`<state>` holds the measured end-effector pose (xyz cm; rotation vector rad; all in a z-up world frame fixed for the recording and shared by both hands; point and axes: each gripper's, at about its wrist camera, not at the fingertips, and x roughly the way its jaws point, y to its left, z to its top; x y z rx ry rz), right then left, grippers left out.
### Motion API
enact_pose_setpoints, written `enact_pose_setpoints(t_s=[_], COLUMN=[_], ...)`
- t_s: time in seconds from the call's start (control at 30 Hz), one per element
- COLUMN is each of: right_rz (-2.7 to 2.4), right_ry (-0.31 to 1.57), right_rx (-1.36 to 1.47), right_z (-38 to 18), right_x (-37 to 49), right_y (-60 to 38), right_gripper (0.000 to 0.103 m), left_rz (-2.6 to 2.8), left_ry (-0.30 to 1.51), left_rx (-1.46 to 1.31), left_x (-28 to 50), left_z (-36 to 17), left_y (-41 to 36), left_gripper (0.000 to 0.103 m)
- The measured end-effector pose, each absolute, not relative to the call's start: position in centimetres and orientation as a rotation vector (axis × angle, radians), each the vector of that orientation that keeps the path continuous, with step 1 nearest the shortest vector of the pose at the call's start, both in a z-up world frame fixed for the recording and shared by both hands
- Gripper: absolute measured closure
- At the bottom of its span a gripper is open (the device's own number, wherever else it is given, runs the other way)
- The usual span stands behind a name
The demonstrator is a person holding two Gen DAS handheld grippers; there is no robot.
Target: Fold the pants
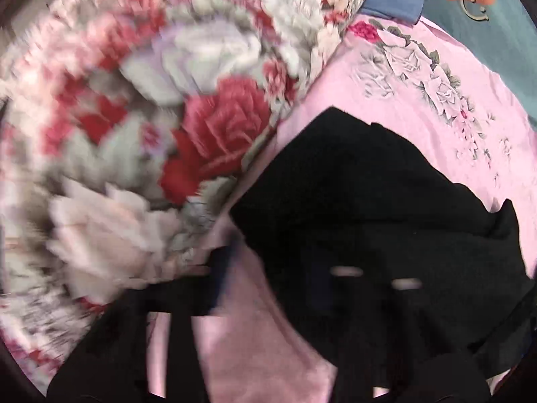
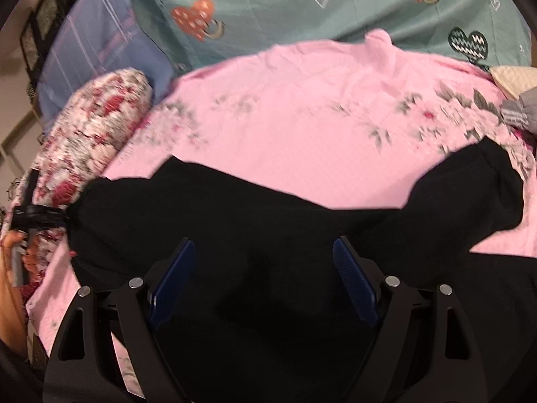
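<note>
Pink sheet [image 2: 302, 141], black pants [image 2: 235, 208], lettering perhaps illegible

Left wrist view sits low and close, blurred, tipped steeply down over the black fabric pants [image 1: 369, 201] on the pink flower-printed bedsheet [image 1: 402, 94], with the rolled red-and-white rose-patterned blanket [image 1: 151, 117] filling its left side. Right wrist view looks down at a shallower slant from behind its own tongs [image 2: 263, 252], facing across the pants [image 2: 235, 208] toward the teal heart-print cover [image 2: 268, 6]. Both views share pants, sheet [image 2: 285, 127] and blanket [image 2: 100, 124].
</note>
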<state>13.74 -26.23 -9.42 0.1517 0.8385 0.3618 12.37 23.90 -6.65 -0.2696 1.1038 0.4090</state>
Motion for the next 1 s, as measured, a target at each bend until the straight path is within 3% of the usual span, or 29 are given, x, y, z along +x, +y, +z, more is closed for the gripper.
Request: enact_pose_setpoints(t_s=[0.1,0.3,0.43,0.63,0.77,0.87,0.9,1.0], right_rz=[0.332,0.043,-0.117,-0.139,-0.197,-0.235,-0.246,-0.257], right_ry=[0.805,0.726,0.804,0.939,1.050,1.154,1.190,1.221], right_rx=[0.198,0.364,0.438,0.270,0.263,0.318,0.343,0.332], right_z=[-8.6,-5.6,-5.7,-5.7,-7.6,-9.6,-10.4,-11.1], right_x=[13.6,12.9,15.2,21.8,26.9,29.4,29.5,29.1], right_y=[-27.7,-36.0,-41.4,-39.5,-38.6,-39.3,-39.7,-40.6], right_gripper=[0.019,0.018,0.018,0.019,0.019,0.019,0.024,0.061], left_rz=[0.405,0.242,0.099,0.041,0.027,-0.004,-0.008,-0.019], left_ry=[1.021,0.902,0.988,1.174,1.162,1.171,1.169,1.166], left_rx=[-0.232,-0.288,-0.350,-0.389,-0.440,-0.395,-0.385,-0.389], left_x=[11.1,9.1,10.3,12.8,12.1,12.4,12.4,12.8], left_z=[-3.7,-0.2,-2.5,-8.7,-8.9,-9.1,-9.1,-9.5], left_y=[23.1,20.8,18.3,16.7,17.4,16.7,16.6,16.5], left_gripper=[0.031,0.017,0.016,0.014,0.012,0.005,0.004,0.002])
